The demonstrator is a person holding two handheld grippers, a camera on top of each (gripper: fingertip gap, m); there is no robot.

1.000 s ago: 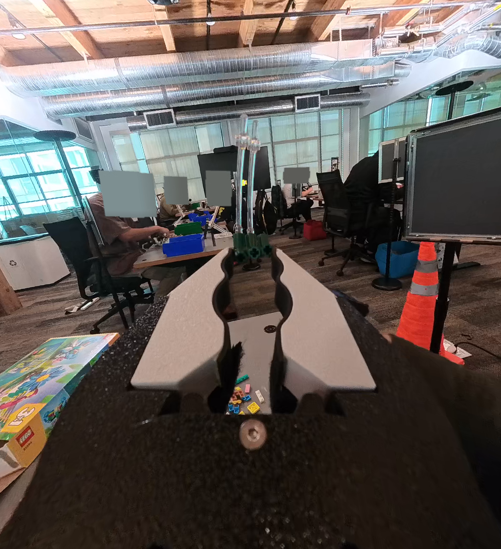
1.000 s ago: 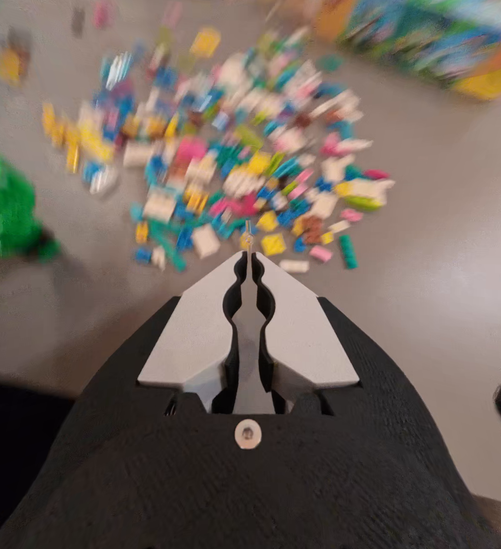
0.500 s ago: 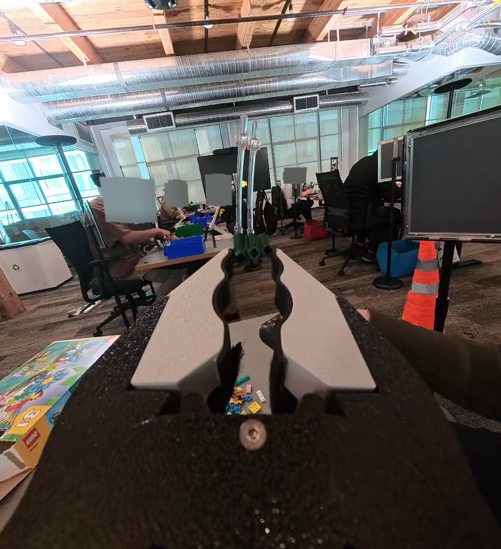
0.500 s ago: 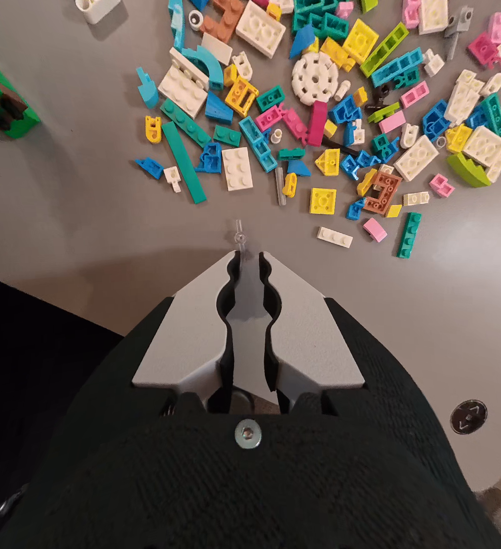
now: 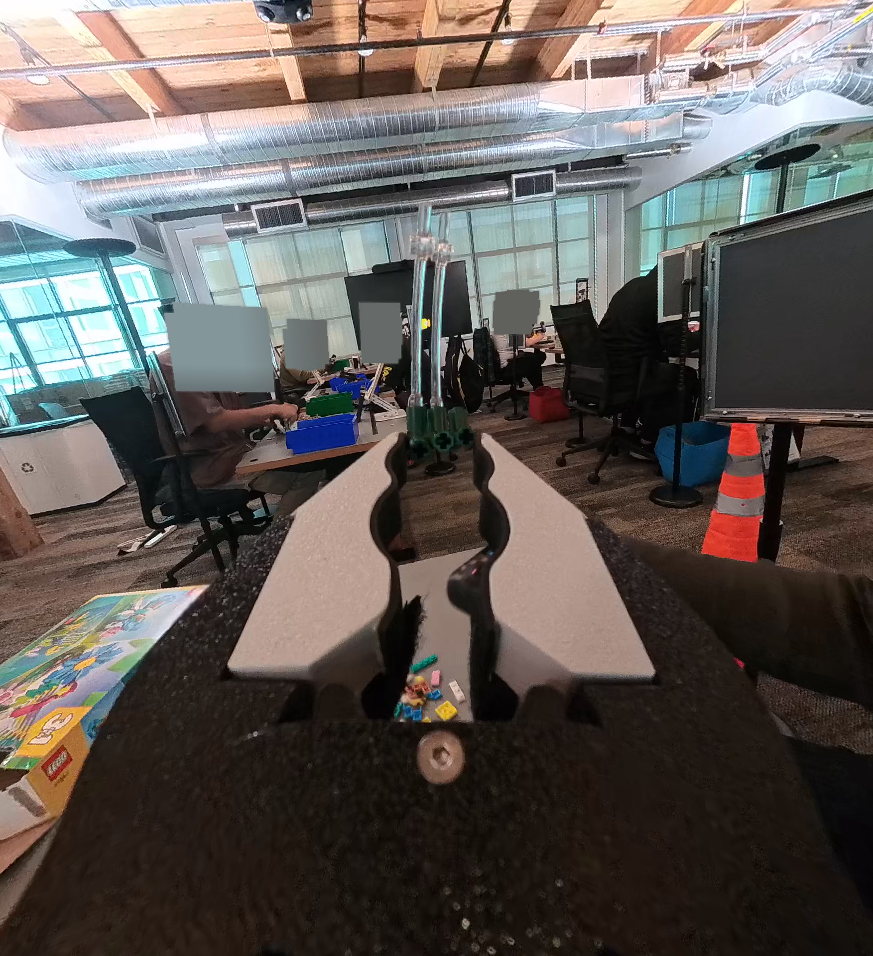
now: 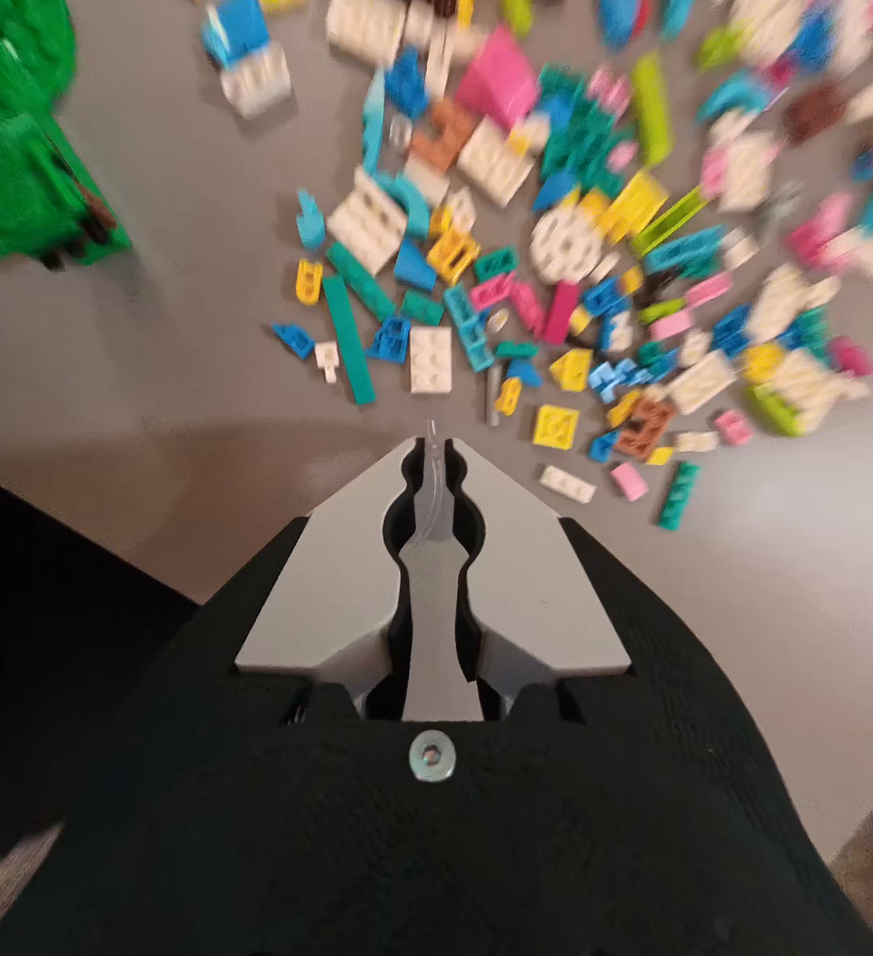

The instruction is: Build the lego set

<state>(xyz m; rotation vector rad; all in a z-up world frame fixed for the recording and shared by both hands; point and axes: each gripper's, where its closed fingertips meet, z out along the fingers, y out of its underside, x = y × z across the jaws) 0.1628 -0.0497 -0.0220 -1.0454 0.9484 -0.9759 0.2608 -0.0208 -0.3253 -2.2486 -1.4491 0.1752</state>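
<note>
My left gripper [image 5: 439, 445] is raised above the table and shut on a dark green piece [image 5: 440, 433]. Two clear stems [image 5: 428, 320] stand up from that piece. My right gripper [image 6: 431, 445] is shut on a thin clear stem [image 6: 430, 481] that pokes out a little past its tips. It points down at the near edge of a pile of loose coloured bricks [image 6: 553, 289] on the grey table [image 6: 165, 465]. The pile is blurred. A few of these bricks [image 5: 424, 693] show between my left fingers.
A green build [image 6: 15, 165] stands at the table's left. The set's box [image 5: 46, 683] lies open at the left in the left wrist view. A dark sleeve [image 5: 786, 626] reaches in from the right. The table's edge [image 6: 87, 548] runs near my right gripper's left side. My right fingertips sit around 30 cm from my left ones.
My right gripper has moved closer to the table and the pile, still holding the clear stem. The left gripper has barely moved; the sleeve has come further in from the right.
</note>
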